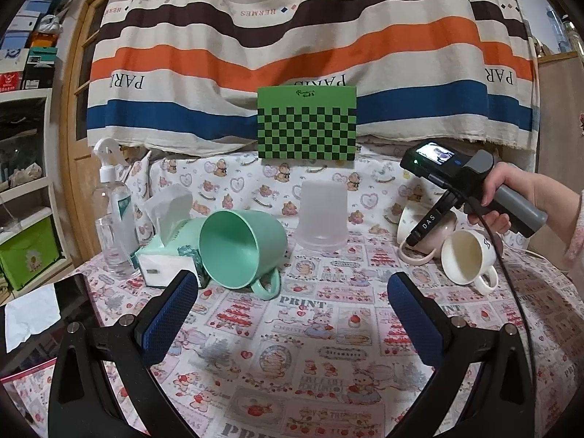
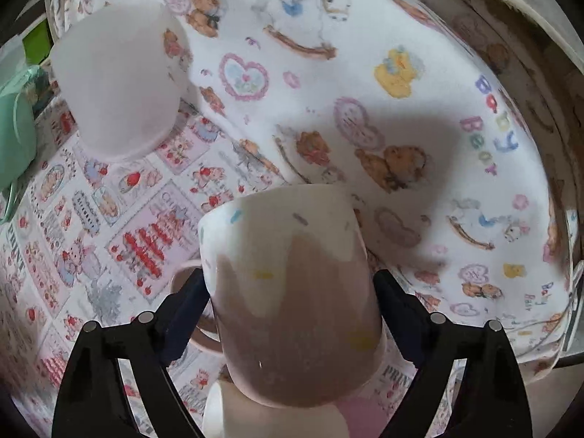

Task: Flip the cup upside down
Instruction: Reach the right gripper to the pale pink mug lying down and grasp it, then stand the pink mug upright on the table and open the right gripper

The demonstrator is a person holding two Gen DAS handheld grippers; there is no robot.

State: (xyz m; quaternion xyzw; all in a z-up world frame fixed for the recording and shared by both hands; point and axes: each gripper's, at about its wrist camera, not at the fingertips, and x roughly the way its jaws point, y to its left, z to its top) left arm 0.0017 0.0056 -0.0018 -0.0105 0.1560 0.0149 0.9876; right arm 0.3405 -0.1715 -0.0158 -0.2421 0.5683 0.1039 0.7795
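Note:
A pink-and-white speckled mug (image 2: 295, 292) with a pink handle sits between the jaws of my right gripper (image 2: 292, 299), which is shut on its body. In the left wrist view the same mug (image 1: 434, 233) shows at the right, behind the right gripper (image 1: 425, 231). A white mug (image 1: 465, 259) lies on its side against it. A green mug (image 1: 241, 248) lies on its side at centre left. A frosted white cup (image 1: 322, 217) stands upside down behind. My left gripper (image 1: 292, 314) is open and empty, low over the cloth.
A tissue box (image 1: 168, 259) and a spray bottle (image 1: 113, 215) stand at the left. A green checkered board (image 1: 306, 127) leans against the striped curtain at the back. The patterned tablecloth (image 1: 292, 357) covers the table. The frosted cup (image 2: 116, 84) is far left of the right gripper.

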